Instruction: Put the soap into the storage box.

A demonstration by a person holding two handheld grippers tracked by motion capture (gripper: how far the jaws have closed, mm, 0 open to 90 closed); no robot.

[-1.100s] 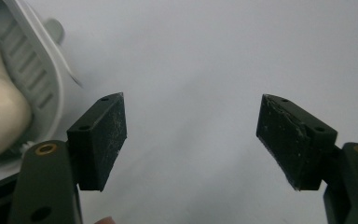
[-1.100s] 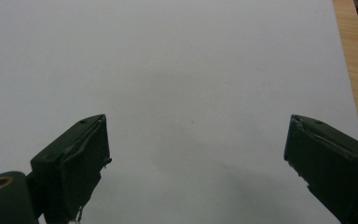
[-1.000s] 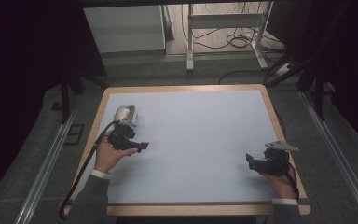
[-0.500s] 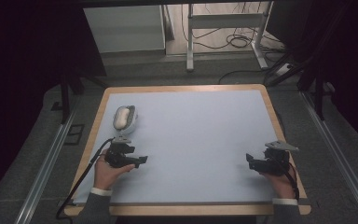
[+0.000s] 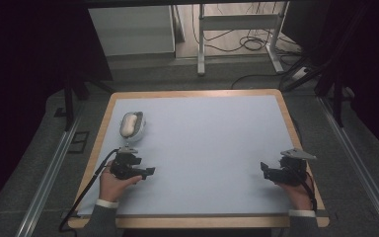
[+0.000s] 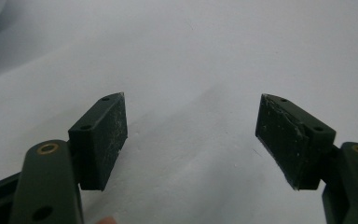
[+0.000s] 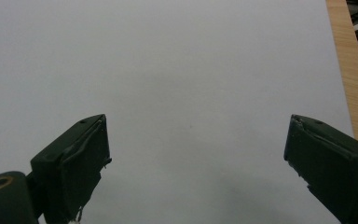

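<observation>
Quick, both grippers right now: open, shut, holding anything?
Left gripper: open, jaws wide apart, nothing between them.
Right gripper: open, jaws wide apart, nothing held.

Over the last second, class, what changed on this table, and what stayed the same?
The left gripper drew back from the white oval object toward the person's edge, leaving it lying free on the mat. Its jaws now stand open and empty. The object stayed at the mat's left side, and the right gripper stayed open at the near right.
</observation>
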